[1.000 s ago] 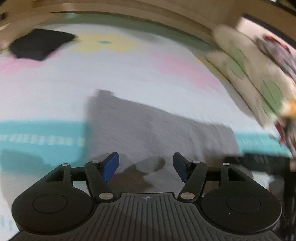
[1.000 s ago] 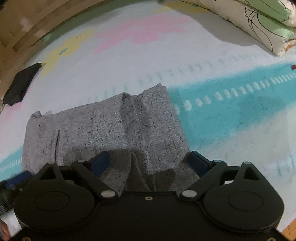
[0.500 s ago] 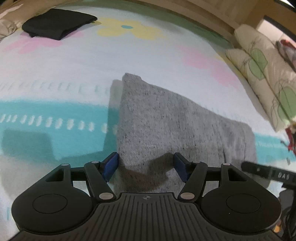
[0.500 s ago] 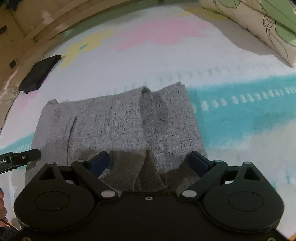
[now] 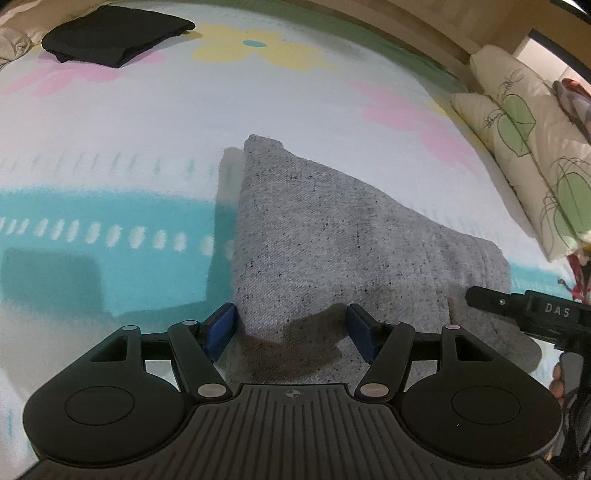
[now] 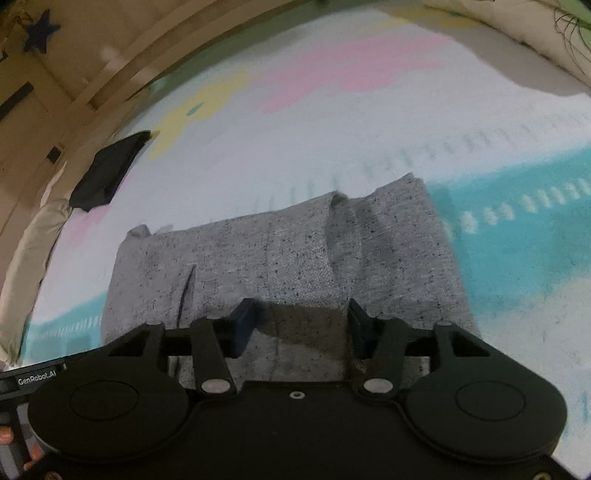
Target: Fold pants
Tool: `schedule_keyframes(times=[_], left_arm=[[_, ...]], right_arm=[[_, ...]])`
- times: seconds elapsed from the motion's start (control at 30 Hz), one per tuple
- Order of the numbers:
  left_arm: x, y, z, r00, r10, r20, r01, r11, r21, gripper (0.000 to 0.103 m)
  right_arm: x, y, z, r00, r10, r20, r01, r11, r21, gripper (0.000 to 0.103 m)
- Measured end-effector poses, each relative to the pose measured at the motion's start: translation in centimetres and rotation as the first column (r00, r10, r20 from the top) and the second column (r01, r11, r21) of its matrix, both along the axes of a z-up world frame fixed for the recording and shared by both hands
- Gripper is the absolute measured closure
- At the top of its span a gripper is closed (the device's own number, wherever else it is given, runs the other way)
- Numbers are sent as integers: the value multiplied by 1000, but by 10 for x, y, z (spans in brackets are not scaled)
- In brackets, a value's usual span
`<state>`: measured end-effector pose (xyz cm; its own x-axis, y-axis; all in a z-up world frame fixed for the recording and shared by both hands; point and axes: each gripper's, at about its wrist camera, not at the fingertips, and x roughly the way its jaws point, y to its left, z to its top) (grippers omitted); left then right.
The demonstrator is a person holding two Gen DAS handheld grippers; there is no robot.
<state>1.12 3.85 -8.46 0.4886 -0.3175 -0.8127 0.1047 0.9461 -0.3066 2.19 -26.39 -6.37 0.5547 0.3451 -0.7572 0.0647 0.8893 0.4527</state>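
The grey speckled pants lie folded into a flat rectangle on the patterned bed cover. In the right wrist view the pants show a pocket slit and a raised crease. My left gripper is open, low over the near left edge of the pants, holding nothing. My right gripper is open, low over the near edge of the pants, nothing between its jaws. The right gripper's body shows at the right edge of the left wrist view.
A folded black garment lies at the far left of the bed and also shows in the right wrist view. Leaf-print pillows line the right side. A wooden bed frame runs along the far edge.
The left gripper swung onto the near left edge of the pants and steadied. The right gripper's jaws narrowed and it moved forward over the pants.
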Motion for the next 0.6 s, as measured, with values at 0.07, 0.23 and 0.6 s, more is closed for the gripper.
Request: schedule_keyframes(times=[0.07, 0.23, 0.6], left_arm=[[-1, 1, 1, 1000, 2, 1, -2, 1000, 3, 40], [-3, 6, 0, 1000, 10, -4, -10, 1000, 0, 40], [4, 10, -6, 999, 16, -52, -18, 999, -34, 35]], right_arm=[[1, -1, 0, 1000, -8, -10, 8, 1000, 21, 49], [3, -1, -1, 999, -24, -34, 26, 998, 51, 47], [1, -1, -2, 998, -65, -20, 67, 987, 144, 68]])
